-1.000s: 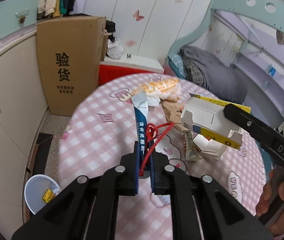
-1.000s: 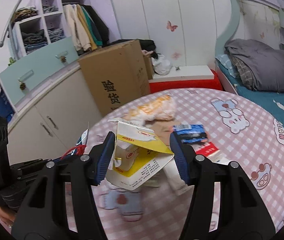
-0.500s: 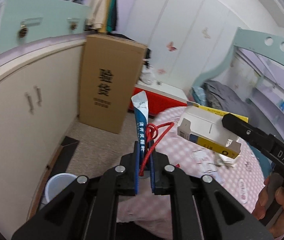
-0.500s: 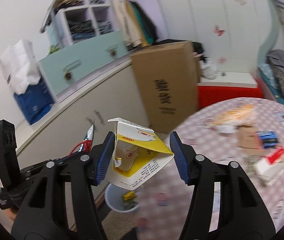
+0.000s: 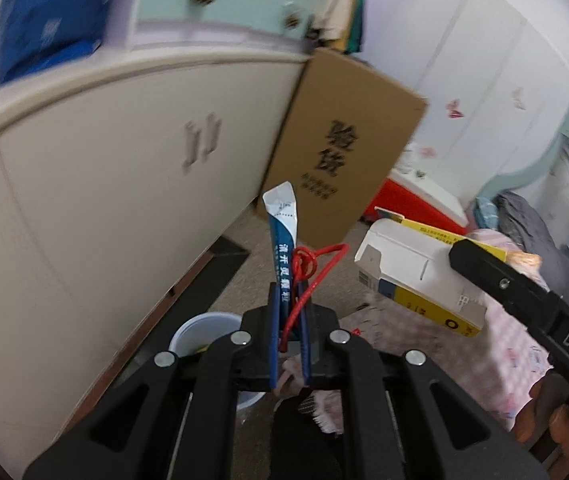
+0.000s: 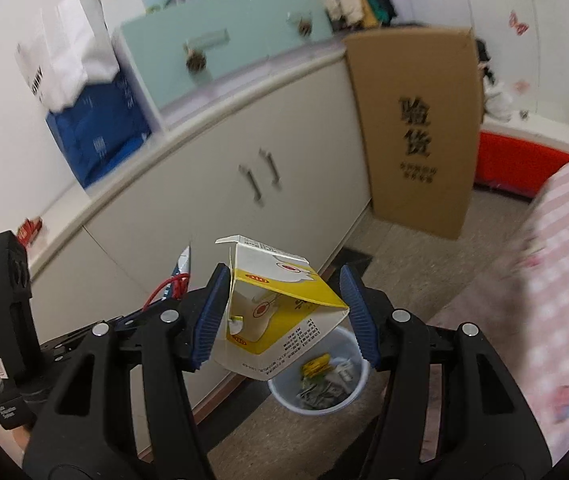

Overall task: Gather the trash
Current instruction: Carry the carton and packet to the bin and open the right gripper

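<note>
Left gripper (image 5: 289, 320) clamped on blue-white sachet (image 5: 283, 240) and red string (image 5: 316, 264); right gripper (image 6: 284, 316) pinching yellow-white carton (image 6: 280, 312). White bin (image 6: 348, 396) partly filled; both loads undropped.

- Blue-and-white sachet (image 5: 283, 240) — a narrow packet with white print down its side, standing upright, its torn white top flared open; its lower end is pinched between blue pads.
- Red string (image 5: 313, 268) — knotted in a loop beside the sachet, clamped with it.
- Yellow-and-white carton (image 6: 280, 312) — flaps open, tilted, hanging above the bin.
- White bin (image 6: 320, 376) on the floor by the cabinet, with wrappers inside.
</note>
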Motion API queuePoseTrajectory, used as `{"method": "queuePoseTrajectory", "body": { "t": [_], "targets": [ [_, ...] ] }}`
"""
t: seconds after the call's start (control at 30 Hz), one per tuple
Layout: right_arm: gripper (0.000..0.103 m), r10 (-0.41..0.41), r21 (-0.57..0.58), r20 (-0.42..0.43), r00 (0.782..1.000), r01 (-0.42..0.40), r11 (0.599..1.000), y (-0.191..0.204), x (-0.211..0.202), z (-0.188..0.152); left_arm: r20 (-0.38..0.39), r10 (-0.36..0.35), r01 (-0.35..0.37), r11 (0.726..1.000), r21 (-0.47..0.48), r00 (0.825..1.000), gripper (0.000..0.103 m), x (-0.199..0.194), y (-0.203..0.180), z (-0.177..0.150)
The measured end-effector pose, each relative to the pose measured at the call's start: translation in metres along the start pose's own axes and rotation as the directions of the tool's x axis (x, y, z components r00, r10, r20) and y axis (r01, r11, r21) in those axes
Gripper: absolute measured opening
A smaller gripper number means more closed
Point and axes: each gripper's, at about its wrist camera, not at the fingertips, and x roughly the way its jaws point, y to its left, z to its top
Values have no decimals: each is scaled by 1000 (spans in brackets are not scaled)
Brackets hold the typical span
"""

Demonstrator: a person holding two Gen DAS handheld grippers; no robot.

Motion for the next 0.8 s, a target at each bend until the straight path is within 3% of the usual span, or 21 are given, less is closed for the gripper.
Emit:
{"method": "queuePoseTrajectory", "body": {
  "t": [0.13,0.27,0.5,0.8],
  "targets": [
    [72,-23,26,-82,996,25,999,1,57,-18,-47,40,-42,998,-40,998,8,24,32,-5],
    [73,-56,48,-185,981,66,997,-12,96,-41,-104,63,-69,996,-64,993,8,48,52,-13],
    [75,-56,66,-232,971,73,995,-28,103,-62,-173,60,-74,995,-74,983,8,82,57,-25],
    [75,-53,70,-212,976,69,995,-31,92,-65,-193,56,-66,997,-45,980,8,90,39,-32]
  ]
}}
